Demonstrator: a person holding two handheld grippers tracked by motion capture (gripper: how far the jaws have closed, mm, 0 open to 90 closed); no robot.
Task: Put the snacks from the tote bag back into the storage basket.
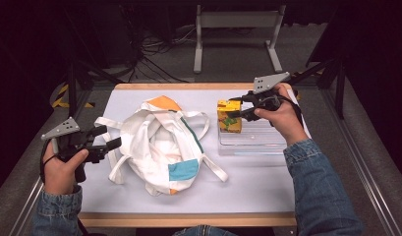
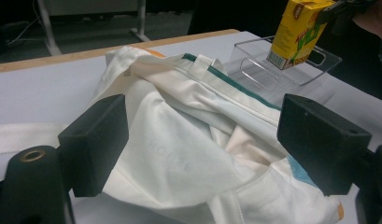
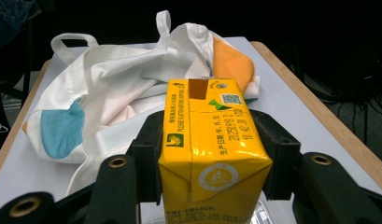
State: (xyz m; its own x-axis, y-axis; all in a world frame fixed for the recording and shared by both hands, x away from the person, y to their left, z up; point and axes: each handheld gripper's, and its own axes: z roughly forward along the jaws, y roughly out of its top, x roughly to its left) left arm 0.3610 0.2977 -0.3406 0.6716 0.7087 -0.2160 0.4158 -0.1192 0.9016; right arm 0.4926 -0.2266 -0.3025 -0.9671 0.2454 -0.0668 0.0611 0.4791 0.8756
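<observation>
A yellow drink carton (image 1: 229, 116) stands upright at the left end of a clear plastic tray (image 1: 260, 140), and my right gripper (image 1: 241, 107) is shut on it from the right. In the right gripper view both black pads press the carton (image 3: 212, 154) on its sides. The left gripper view catches the same carton (image 2: 298, 32) far off, over the tray (image 2: 254, 70). A crumpled white tote bag (image 1: 161, 142) with orange and blue patches lies mid-table. My left gripper (image 1: 110, 140) hovers open at the bag's left edge, its jaws standing either side of the bag's cloth (image 2: 188, 144) without touching it.
The white table top (image 1: 252, 182) has a wooden rim at front and back. Bag straps (image 1: 115, 169) trail toward the left gripper. Beyond the table's far edge stand a metal frame (image 1: 238, 34) and loose cables on the floor.
</observation>
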